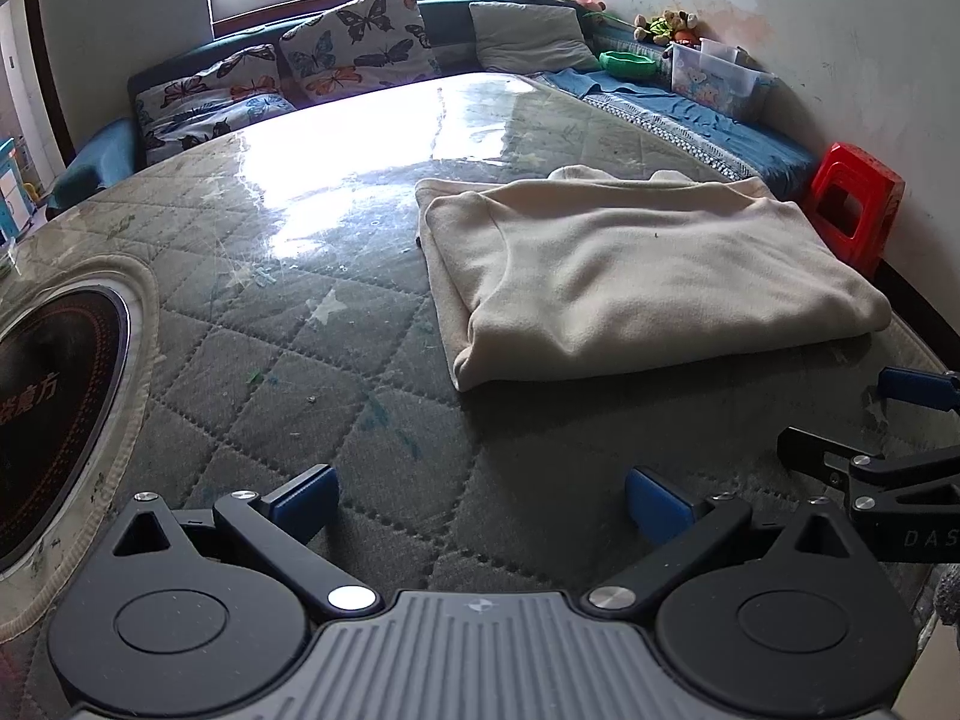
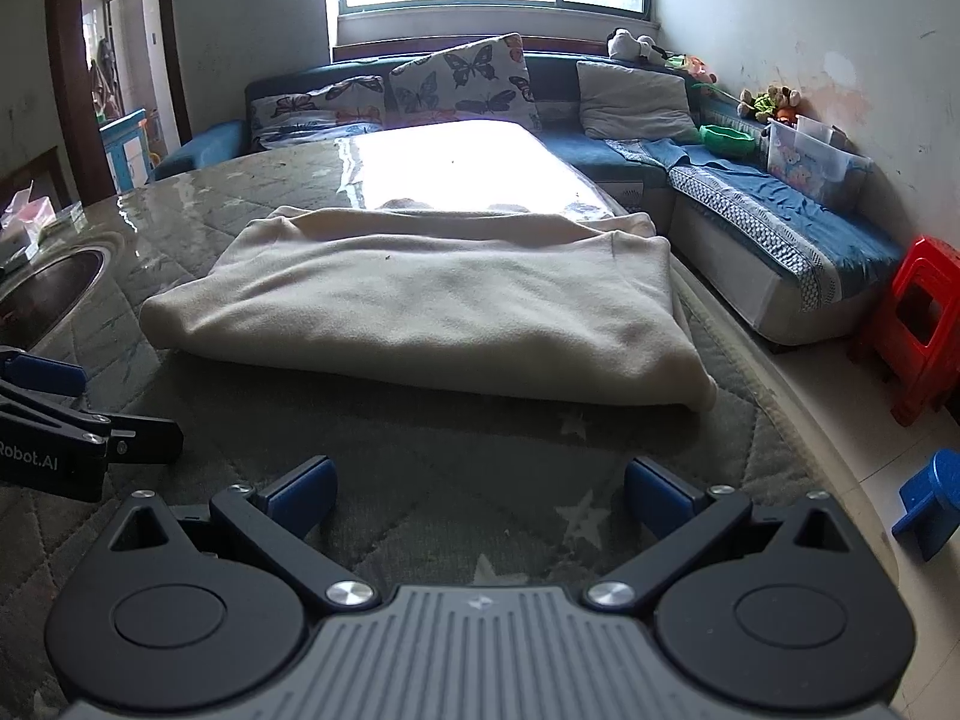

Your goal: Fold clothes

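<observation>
Cream garment [image 1: 648, 276] lies folded on the quilted table [image 1: 300, 324], both grippers hanging back empty.

Left wrist view: a dark round hob [image 1: 54, 432] shows far left; left gripper [image 1: 480, 507] fingers spread wide, holding nothing, garment beyond to the right.
Right wrist view: a blue stool [image 2: 933, 501] shows on the floor; right gripper [image 2: 480, 504] fingers wide apart, empty, near the garment's edge.

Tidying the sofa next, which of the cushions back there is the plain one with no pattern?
The grey cushion toward the sofa's right corner; the other two cushions have butterfly prints.

Matt fleecy sweater [image 1: 636, 276]; glossy plastic-covered quilted table [image 1: 336, 228].
</observation>
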